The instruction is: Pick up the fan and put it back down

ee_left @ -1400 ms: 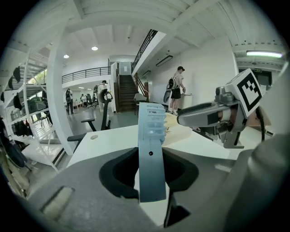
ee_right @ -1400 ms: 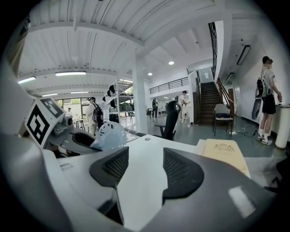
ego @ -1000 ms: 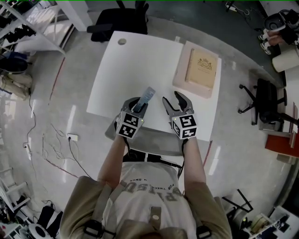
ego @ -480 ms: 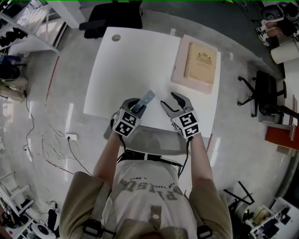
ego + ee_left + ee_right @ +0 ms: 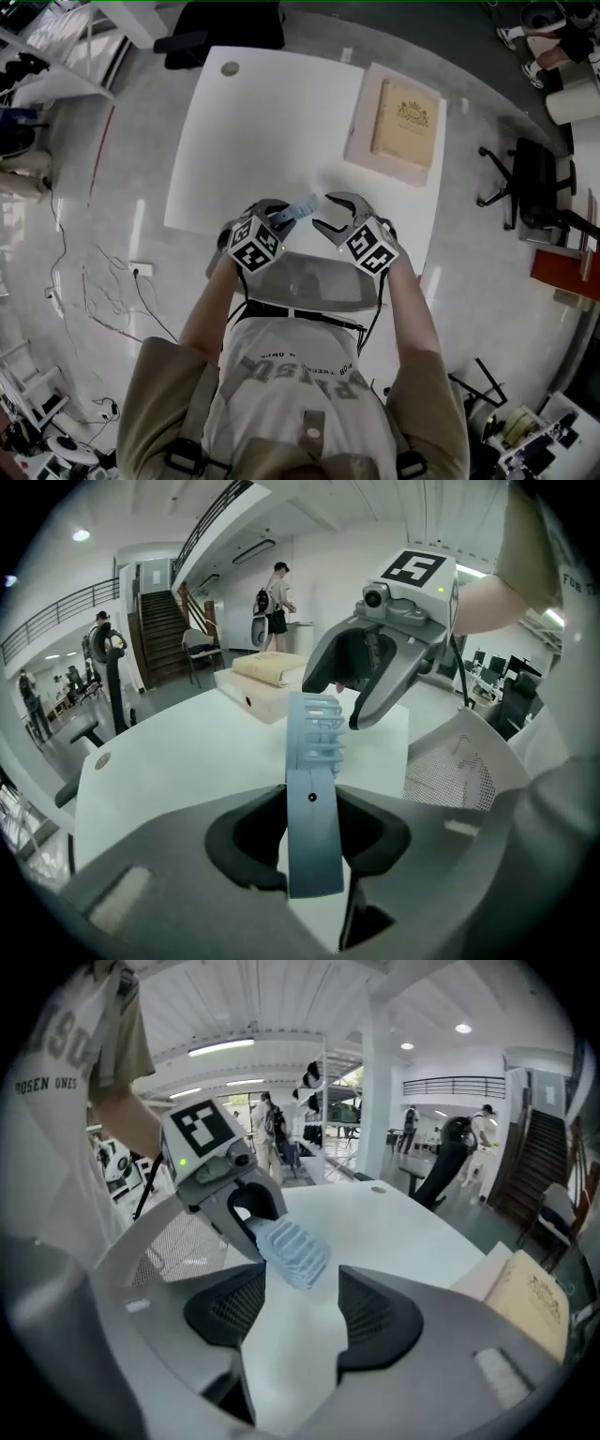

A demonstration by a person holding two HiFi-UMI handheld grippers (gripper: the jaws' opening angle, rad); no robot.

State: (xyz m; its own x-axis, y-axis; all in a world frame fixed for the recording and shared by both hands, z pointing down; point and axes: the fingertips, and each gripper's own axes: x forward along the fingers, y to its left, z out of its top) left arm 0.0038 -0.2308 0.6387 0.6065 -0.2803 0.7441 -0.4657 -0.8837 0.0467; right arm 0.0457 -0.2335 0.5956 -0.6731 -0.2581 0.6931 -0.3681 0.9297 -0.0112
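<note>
Task stage: the pick-up looks done. The pale blue plastic handheld fan (image 5: pixel 303 203) is in the left gripper (image 5: pixel 278 214), over the near edge of the white rectangular worktop (image 5: pixel 253 131).
Still to do: setting the fan back down on the worktop and letting it go. I judge that half not yet finished, since the grip is on and the fan seems to hang clear of the surface.
Fan position: its smooth handle (image 5: pixel 314 817) runs between the left fingers. Its slatted head points up and to the right, towards the right gripper (image 5: pixel 330 214).
Left fingers: the dark pads (image 5: pixel 247 840) are partly closed and pinch the handle from both sides.
Right fingers: the ribbed pads (image 5: pixel 227 1316) are spread wide with nothing between them. The fan's slatted head (image 5: pixel 292 1251) sits just beyond their tips, and I cannot tell whether they touch it.
Elsewhere on the worktop: a flat beige box with a book-like lid (image 5: pixel 398 127) lies at the far right, well apart from the fan.
Near edge: a grey mesh chair back (image 5: pixel 300 281) stands between the person and the worktop.
</note>
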